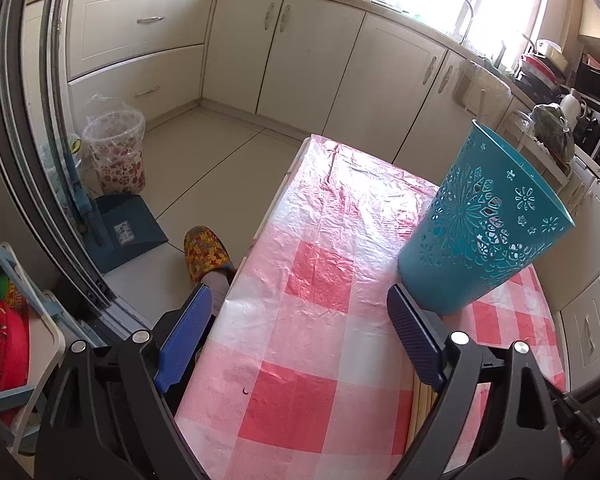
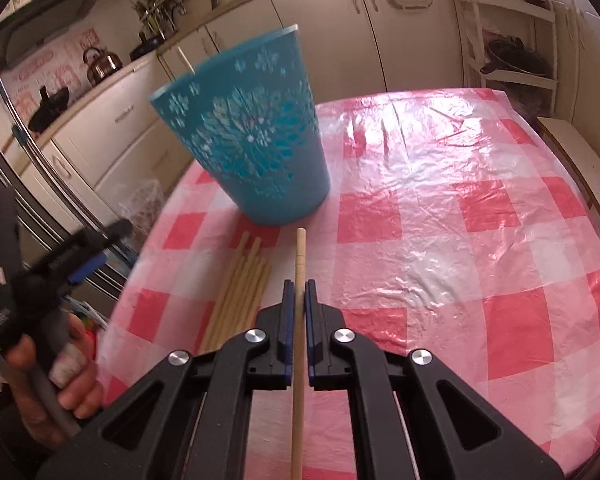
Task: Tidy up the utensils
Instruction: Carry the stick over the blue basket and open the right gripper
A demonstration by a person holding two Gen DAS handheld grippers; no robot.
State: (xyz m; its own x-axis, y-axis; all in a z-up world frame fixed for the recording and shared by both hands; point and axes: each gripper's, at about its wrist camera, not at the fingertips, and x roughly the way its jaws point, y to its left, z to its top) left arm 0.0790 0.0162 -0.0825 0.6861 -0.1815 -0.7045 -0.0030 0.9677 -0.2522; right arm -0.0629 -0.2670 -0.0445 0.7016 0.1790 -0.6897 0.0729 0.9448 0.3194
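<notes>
A teal cut-out holder (image 2: 252, 140) stands upright on the pink checked tablecloth (image 2: 460, 240), with one wooden chopstick (image 2: 186, 60) poking out of its rim. Several more chopsticks (image 2: 244, 284) lie bundled in front of the holder. My right gripper (image 2: 299, 286) is shut on a single chopstick (image 2: 300, 252), which hangs just above the cloth and points at the holder's base. In the left wrist view my left gripper (image 1: 298, 296) is open and empty over the table's left edge, with the holder (image 1: 484, 232) just beyond its right finger and the bundle (image 1: 424, 400) under that finger. A hand holds the left gripper (image 2: 88, 248) at the left of the right wrist view, blurred.
A slippered foot (image 1: 206, 256) is on the floor beside the table's left edge. A flowered bin (image 1: 116, 152) and a blue dustpan (image 1: 128, 232) stand further left. Cream cabinets (image 1: 300, 60) line the walls. A white shelf rack (image 2: 512, 52) and a bench (image 2: 580, 168) stand past the table's far right.
</notes>
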